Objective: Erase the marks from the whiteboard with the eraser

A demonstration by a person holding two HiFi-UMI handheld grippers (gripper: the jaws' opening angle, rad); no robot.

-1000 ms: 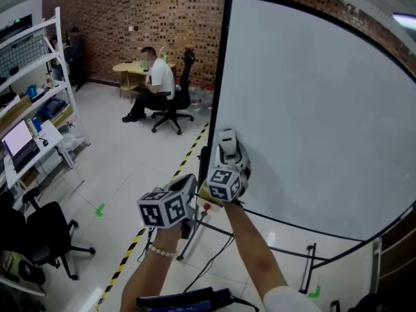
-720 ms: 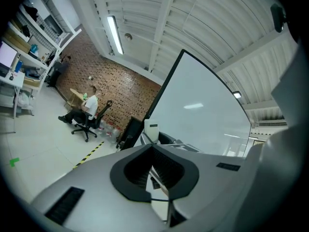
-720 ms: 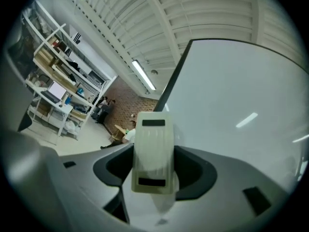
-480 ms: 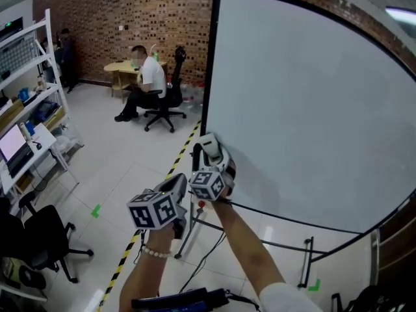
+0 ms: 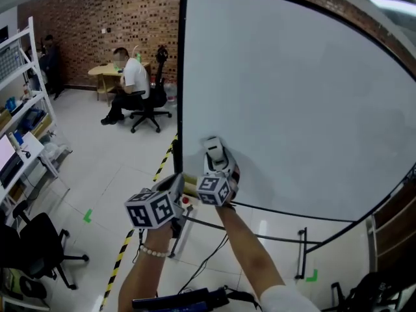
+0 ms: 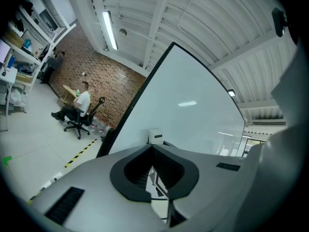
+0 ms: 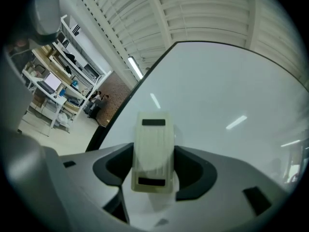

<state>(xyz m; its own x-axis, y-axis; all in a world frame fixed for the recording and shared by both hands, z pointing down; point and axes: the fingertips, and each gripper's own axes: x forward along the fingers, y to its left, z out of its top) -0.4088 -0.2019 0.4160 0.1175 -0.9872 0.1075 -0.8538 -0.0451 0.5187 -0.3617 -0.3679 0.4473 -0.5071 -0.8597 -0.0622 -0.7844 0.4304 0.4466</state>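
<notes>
As hand-held gripper clamps eraser, against whiteboard

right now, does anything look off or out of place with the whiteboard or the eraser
Nothing stands out. The eraser is clamped between the right gripper's fingers near the whiteboard's lower left; the board shows no marks, only light reflections. The left gripper is shut, empty.
</notes>
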